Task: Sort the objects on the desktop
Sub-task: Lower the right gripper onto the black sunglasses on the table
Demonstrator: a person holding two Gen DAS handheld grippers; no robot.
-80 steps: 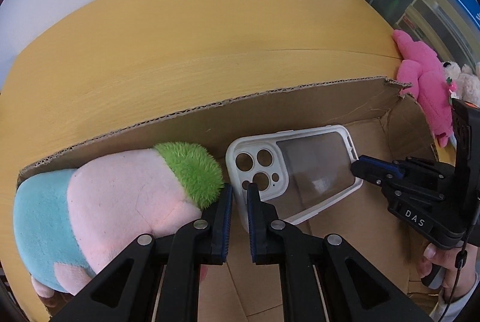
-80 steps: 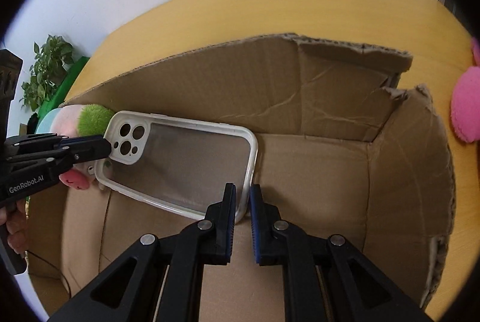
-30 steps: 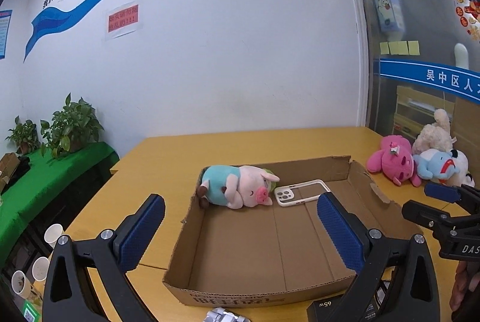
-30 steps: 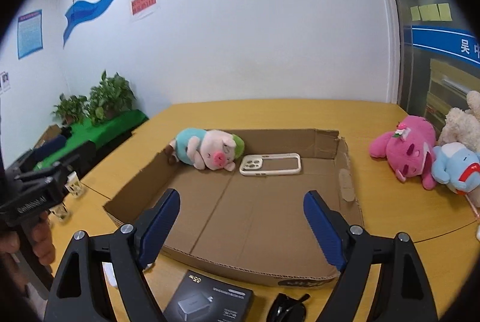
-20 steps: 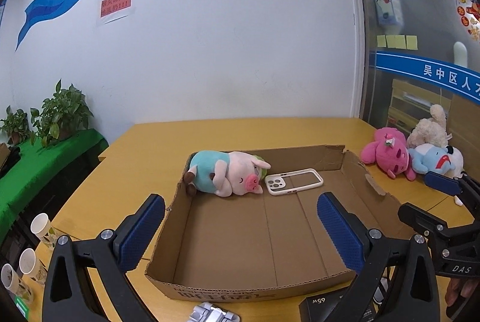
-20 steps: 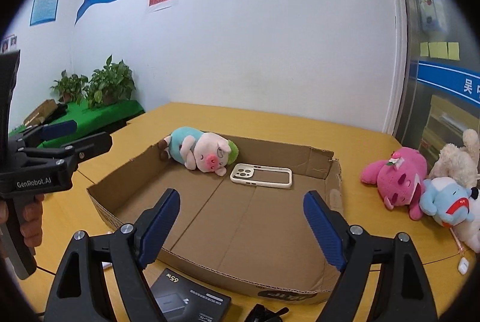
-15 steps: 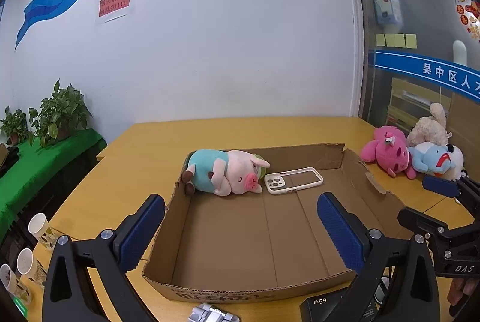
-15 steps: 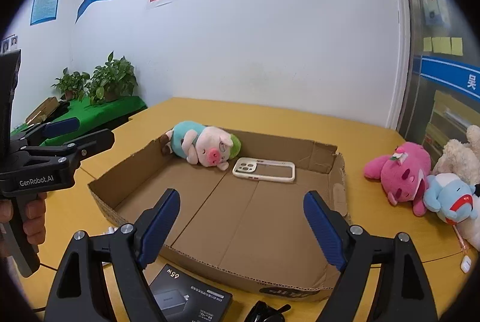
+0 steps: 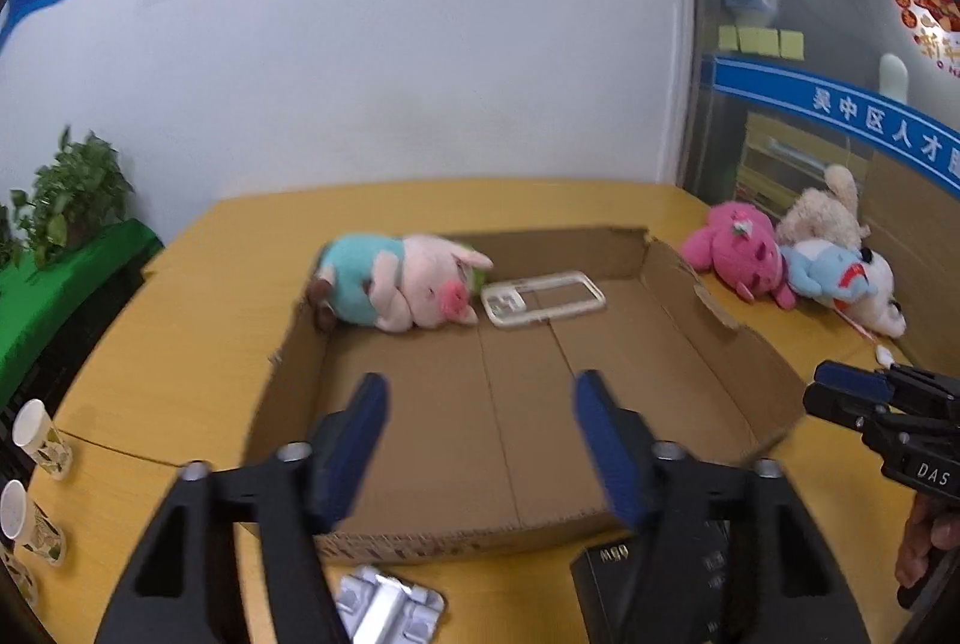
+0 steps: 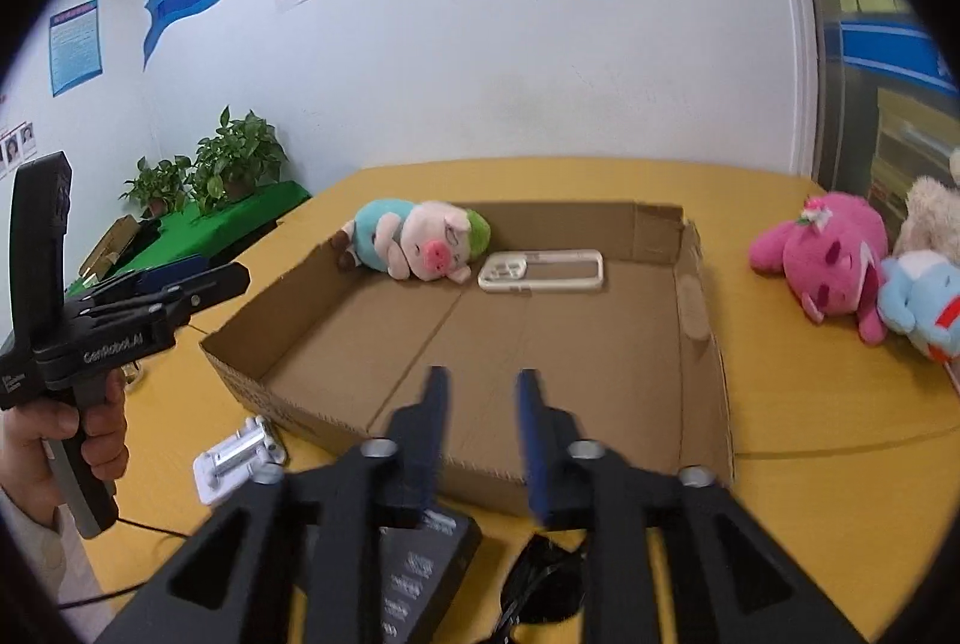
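While the pig (image 9: 414, 284) and case (image 9: 543, 297) lie at the box's (image 9: 678, 362) far wall, both tools hang empty. Left tool (image 9: 480, 440) and right tool (image 10: 480, 440) are closing, half-wide, likely aiming at bench (image 10: 840, 434) items nearer.

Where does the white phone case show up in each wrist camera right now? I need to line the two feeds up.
Left wrist view: the phone case lies at centre, slightly above the middle, on the box floor near the far wall.
Right wrist view: the phone case lies at centre, above the middle, by the far wall.
Shared landmark: the pig plush, just left of the case in the cardboard box.
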